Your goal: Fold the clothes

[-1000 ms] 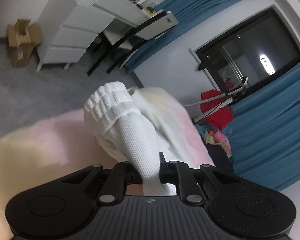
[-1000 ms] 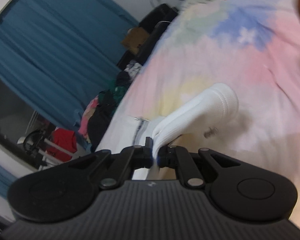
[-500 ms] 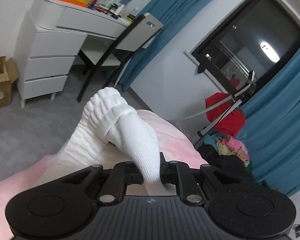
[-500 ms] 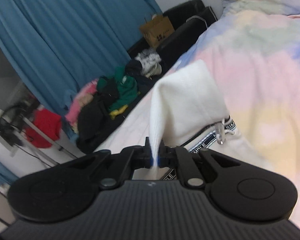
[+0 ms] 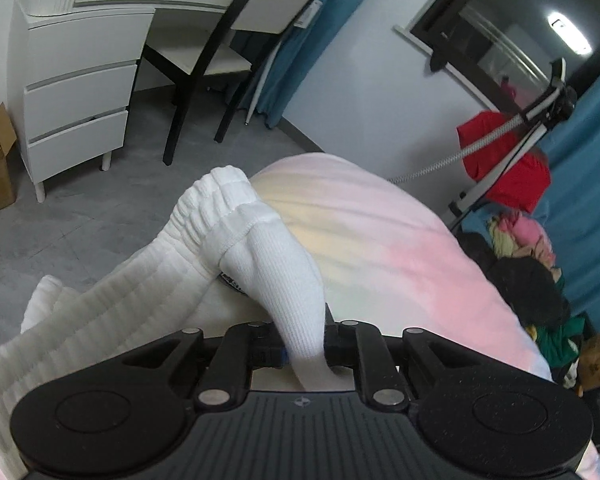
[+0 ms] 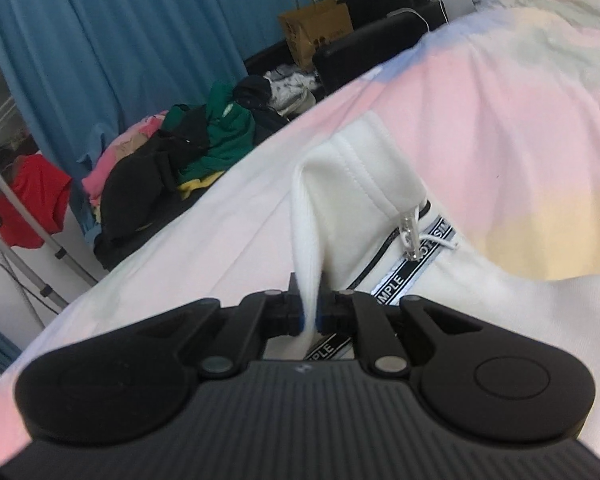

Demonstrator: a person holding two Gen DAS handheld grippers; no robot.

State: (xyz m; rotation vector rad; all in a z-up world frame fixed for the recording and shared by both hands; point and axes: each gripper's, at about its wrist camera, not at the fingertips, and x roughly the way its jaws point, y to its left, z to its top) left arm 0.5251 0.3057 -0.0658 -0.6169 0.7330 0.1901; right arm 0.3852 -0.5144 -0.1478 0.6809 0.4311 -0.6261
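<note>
A white zip jacket with ribbed cuffs lies on a pastel pink and yellow bed cover (image 5: 380, 248). My left gripper (image 5: 304, 350) is shut on a ribbed white cuff (image 5: 272, 256) of the jacket, and the sleeve (image 5: 100, 312) trails off to the left. My right gripper (image 6: 310, 314) is shut on a white edge of the jacket (image 6: 360, 184) near its zip pull (image 6: 408, 236) and a black-and-white printed tape (image 6: 404, 272). The rest of the garment is hidden under the grippers.
A white drawer desk (image 5: 76, 92) and a black chair (image 5: 204, 68) stand on the grey floor beyond the bed. A pile of clothes (image 6: 180, 148) lies by the blue curtain (image 6: 120, 40). A tripod with a red garment (image 5: 508, 160) stands near the bed corner.
Both grippers have kept their hold and moved down toward the bed. The jacket's edge in the right gripper hung up in the air and now lies lower, with the zip and tape in view.
</note>
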